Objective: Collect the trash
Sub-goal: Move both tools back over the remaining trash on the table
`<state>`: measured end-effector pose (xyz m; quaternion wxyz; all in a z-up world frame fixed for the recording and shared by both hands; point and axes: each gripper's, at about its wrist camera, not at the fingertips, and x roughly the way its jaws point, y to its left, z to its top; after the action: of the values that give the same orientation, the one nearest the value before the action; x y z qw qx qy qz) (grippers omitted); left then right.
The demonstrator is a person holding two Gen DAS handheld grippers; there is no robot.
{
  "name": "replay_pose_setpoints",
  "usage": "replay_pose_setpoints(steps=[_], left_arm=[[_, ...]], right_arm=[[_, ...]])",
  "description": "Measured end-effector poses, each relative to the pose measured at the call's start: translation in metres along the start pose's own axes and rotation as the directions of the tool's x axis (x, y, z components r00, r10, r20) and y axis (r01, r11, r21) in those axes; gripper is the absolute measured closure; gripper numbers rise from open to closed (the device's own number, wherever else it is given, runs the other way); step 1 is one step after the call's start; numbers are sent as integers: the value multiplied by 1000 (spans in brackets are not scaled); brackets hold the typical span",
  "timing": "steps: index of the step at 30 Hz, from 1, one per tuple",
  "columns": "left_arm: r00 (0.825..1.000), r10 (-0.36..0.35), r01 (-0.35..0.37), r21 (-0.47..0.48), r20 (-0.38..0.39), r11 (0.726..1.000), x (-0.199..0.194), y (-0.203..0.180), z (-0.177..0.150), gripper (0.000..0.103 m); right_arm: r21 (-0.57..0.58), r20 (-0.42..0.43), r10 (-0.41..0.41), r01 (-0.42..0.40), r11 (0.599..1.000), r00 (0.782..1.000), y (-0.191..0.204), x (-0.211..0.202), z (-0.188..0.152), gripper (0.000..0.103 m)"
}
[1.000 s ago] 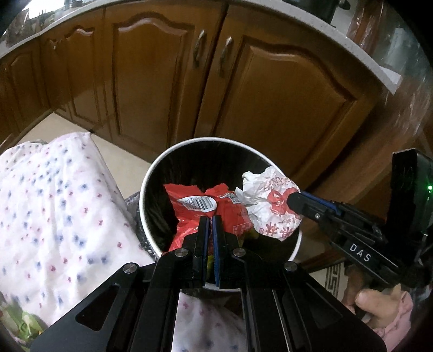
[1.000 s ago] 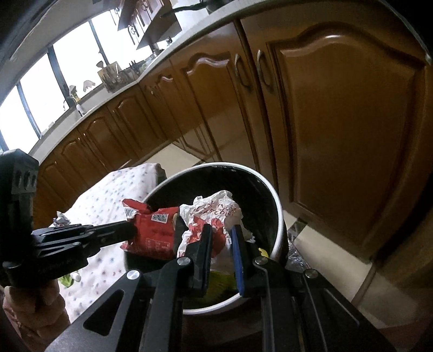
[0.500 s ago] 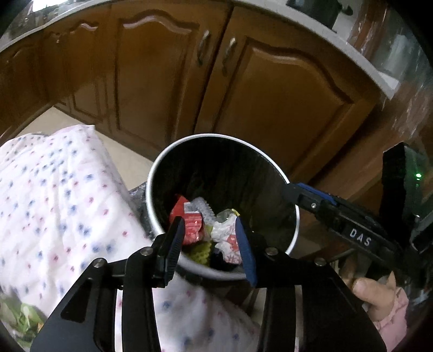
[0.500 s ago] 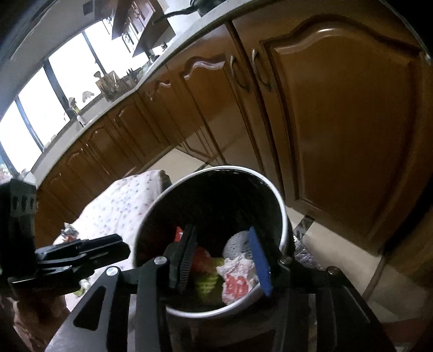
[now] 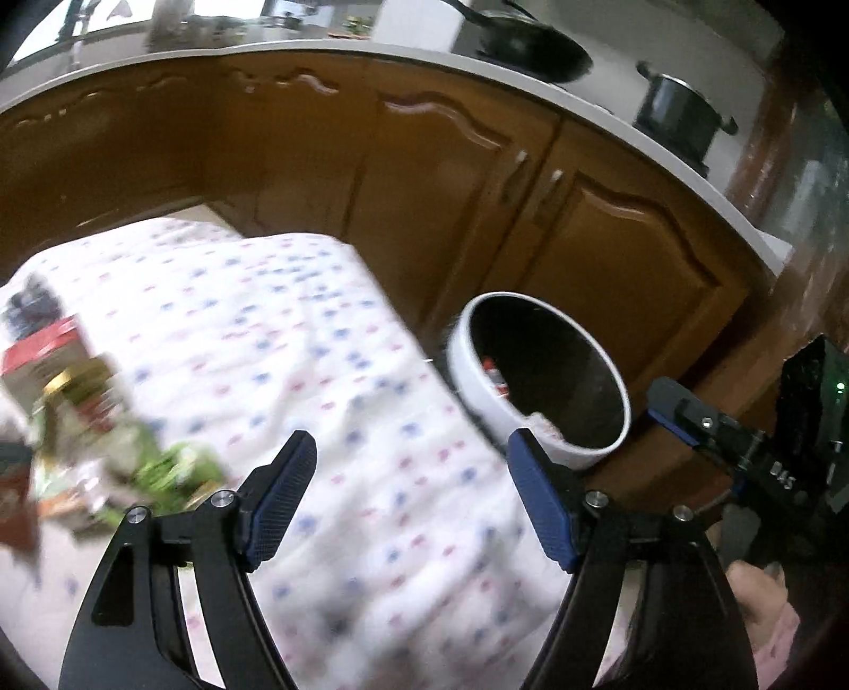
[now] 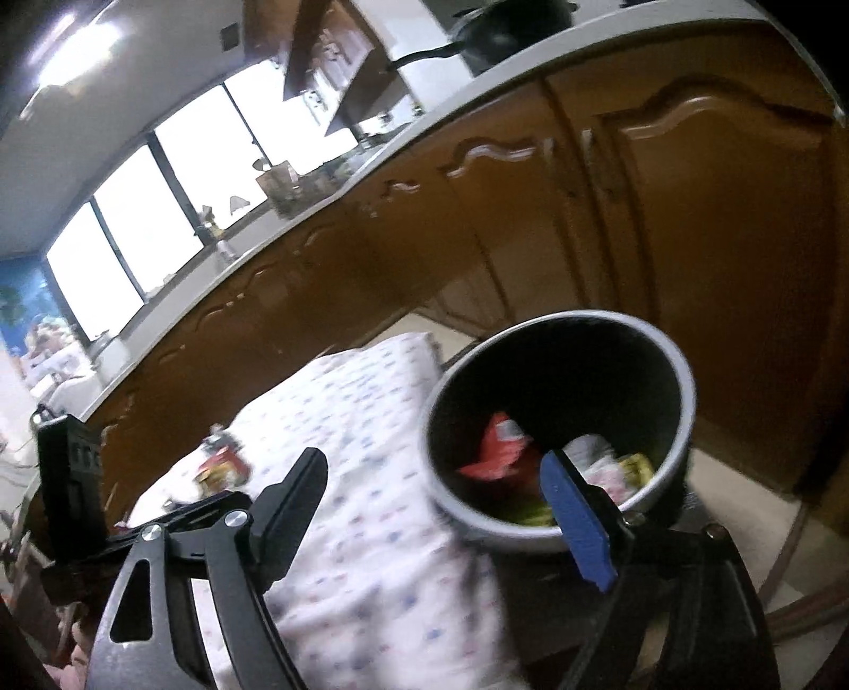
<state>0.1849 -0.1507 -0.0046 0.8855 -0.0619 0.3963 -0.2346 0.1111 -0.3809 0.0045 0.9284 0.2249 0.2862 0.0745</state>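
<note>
Red wrapper [image 6: 499, 448] down in bin [image 6: 676, 371], beyond both grippers' empty, opening jaws

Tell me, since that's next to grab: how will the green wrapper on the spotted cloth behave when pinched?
The green wrapper looks crumpled and thin, so it is probably light and floppy and should crush flat between the pads. It lies among other litter on the spotted cloth, so neighbours may drag along. The picture is blurred; slipperiness is a guess.

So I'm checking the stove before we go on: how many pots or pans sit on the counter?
2. A dark frying pan sits on the counter above the cabinet doors, and a lidded pot stands to its right. Others may be hidden beyond the frame.
</note>
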Motion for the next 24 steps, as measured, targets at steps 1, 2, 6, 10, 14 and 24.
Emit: replay_pose_setpoints(steps=[1,2,6,10,14,24], left_arm=[[1000,16,-16,-9,5,1000,-6,7,-5,27],[1000,25,-24,-16,7,1000,-11,12,-8,27],[998,54,-52,-57,18,997,-35,36,-26,27],[996,87,-84,-88,32,993,-54,55,-39,27],[991,125,-119,-133,42,984,-73,77,-52,27],[980,190,-175,-214,53,961,-103,122,-72,27]], right_arm=[[-6,-4,13,-13,1000,1000,7,1,-3,19],[-12,-9,24,-25,1000,1000,14,2,-7,19],[-37,-32,66,-67,997,997,38,8,-17,19],[-68,-59,99,-102,992,993,58,15,-30,19],[-103,-89,124,-133,986,988,77,23,-41,19],[-210,-160,183,-215,954,970,125,45,-60,19]])
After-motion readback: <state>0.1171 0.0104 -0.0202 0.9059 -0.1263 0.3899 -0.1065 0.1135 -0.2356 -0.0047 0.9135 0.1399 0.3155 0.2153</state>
